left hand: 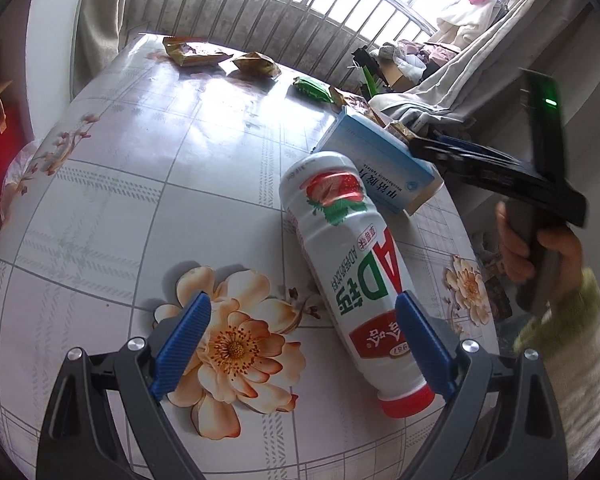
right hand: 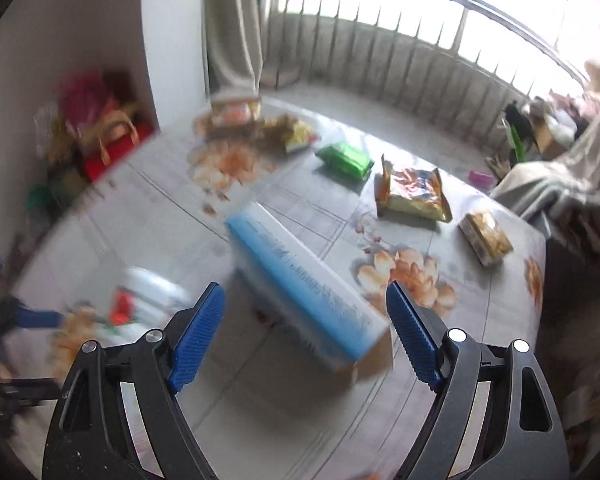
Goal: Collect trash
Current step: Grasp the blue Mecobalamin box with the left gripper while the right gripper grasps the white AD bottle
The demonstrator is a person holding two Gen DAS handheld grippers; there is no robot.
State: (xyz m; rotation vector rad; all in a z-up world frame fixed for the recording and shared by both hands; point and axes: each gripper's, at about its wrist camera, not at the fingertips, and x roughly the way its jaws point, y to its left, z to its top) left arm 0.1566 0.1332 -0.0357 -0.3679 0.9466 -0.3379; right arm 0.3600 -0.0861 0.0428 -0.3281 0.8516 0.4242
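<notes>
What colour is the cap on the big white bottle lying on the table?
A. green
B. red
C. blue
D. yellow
B: the bottle lies on its side on the table with a red cap at the near end.

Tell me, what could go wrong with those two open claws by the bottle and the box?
The white plastic drink bottle with a red cap lies on its side, so it may roll from the left gripper. The light blue cardboard box sits skewed between the right gripper fingers, so closing may push it aside.
</notes>
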